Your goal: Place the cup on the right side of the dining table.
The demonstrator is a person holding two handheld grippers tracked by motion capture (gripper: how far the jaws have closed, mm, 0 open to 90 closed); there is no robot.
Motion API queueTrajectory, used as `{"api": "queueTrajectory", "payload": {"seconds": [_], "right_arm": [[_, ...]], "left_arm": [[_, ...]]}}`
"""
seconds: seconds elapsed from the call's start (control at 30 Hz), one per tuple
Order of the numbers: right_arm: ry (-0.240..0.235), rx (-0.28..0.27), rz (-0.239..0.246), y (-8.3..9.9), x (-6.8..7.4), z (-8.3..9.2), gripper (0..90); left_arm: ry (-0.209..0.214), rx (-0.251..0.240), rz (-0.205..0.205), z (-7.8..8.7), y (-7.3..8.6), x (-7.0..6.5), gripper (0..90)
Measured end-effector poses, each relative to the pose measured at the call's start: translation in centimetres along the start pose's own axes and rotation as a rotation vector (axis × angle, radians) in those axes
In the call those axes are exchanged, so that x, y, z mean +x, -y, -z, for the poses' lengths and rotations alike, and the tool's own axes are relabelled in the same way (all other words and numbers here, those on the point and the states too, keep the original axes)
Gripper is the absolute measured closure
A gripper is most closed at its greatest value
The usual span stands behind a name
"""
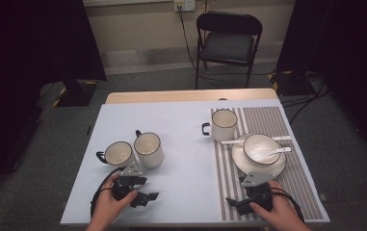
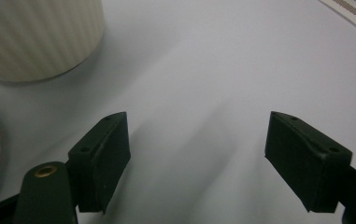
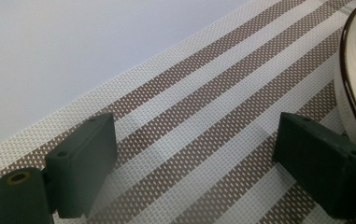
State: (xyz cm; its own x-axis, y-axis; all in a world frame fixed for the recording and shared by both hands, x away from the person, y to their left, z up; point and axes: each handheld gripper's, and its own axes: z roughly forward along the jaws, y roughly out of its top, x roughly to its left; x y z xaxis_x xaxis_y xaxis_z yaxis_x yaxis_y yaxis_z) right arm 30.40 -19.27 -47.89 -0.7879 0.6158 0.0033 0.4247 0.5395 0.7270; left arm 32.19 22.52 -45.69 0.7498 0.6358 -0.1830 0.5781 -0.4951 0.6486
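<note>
Table [image 1: 186, 144] in front of you carries a pale cloth, and a striped mat [image 1: 268, 120] covers its right part. On this mat you have a plate [image 1: 241, 163] with a bowl [image 1: 255, 144] on it, one spoon [image 1: 280, 150] resting in the bowl and a second spoon [image 1: 234, 141] across the plate rim, and a cup [image 1: 223, 126] just behind the plate. On the left side two cups stand touching each other: the taller cup [image 1: 148, 150] and the low cup [image 1: 117, 154].

Your left gripper [image 1: 142, 197] lies near the front edge, just in front of these two cups, with its jaws wide apart and nothing between them. Your right gripper [image 1: 231, 202] rests on the striped mat, just in front of the plate, also with jaws apart and empty.
</note>
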Motion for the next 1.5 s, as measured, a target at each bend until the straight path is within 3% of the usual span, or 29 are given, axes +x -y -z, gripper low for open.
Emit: {"api": "queueTrajectory", "payload": {"seconds": [1.5], "right_arm": [[-0.001,0.000,-0.003,0.0,0.0,0.0,12.2]], "left_arm": [[-0.013,-0.004,0.041,1.5,2.2,1.4,21.9]]}}
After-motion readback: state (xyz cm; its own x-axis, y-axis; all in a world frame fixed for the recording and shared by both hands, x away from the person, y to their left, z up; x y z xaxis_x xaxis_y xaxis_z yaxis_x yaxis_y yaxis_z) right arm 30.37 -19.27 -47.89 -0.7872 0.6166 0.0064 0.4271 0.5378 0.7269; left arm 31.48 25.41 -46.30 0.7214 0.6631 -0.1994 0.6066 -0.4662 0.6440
